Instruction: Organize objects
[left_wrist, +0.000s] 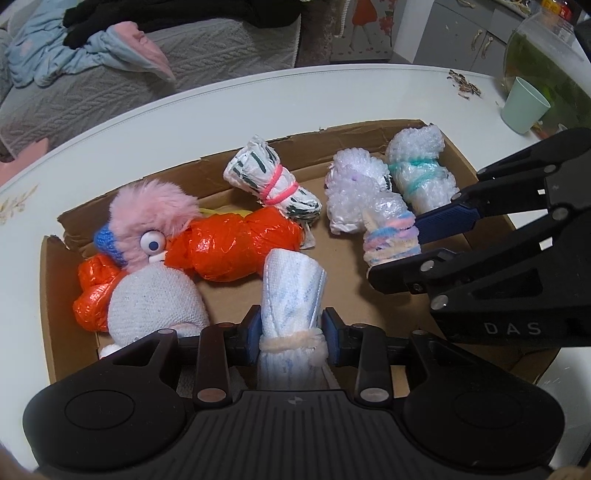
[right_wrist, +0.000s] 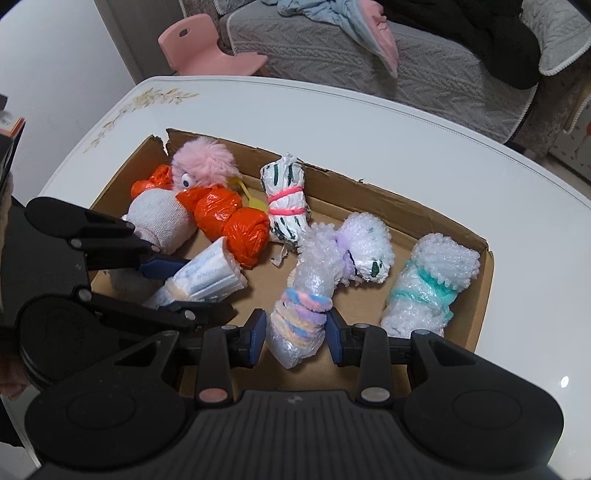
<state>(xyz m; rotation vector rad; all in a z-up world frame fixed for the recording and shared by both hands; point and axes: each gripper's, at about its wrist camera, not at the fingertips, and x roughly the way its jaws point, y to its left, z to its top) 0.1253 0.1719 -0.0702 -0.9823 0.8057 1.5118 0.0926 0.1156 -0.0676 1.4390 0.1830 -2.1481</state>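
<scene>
A shallow cardboard box (right_wrist: 461, 240) sits on the white surface (right_wrist: 332, 110), and all the small bundles are gathered inside it, which fits the aim of keeping loose things in one place. The left claw (left_wrist: 291, 328) is closed narrowly around a white-and-blue cloth roll (left_wrist: 291, 280), its pads pressing just where a pale yarn tie pinches the roll; that waist is the firmest part to hold, and the roll stands tilted up and away from the box's near edge. The right claw (right_wrist: 295, 328) holds a bubble-wrap bundle with pastel bands (right_wrist: 299, 317) in much the same way, gripped narrowly at the banded middle, with the bundle's lower end near the box floor at the near right. Both claws point steeply down into the box, so each bundle looks either about to be laid down or just taken up; which of the two cannot be told. To the far left lie an orange plastic bundle (left_wrist: 236, 247), a pink fluffy toy (left_wrist: 151, 218) with a googly eye, and a white knitted ball (left_wrist: 155, 302), all touching one another. Farther back rests a white bundle with green stripes (left_wrist: 273, 181) tied in pink, and to the right a bubble-wrap bundle tied in teal (right_wrist: 428, 284) lies along the right wall. A mint cup (left_wrist: 524, 107) stands outside the box.
</scene>
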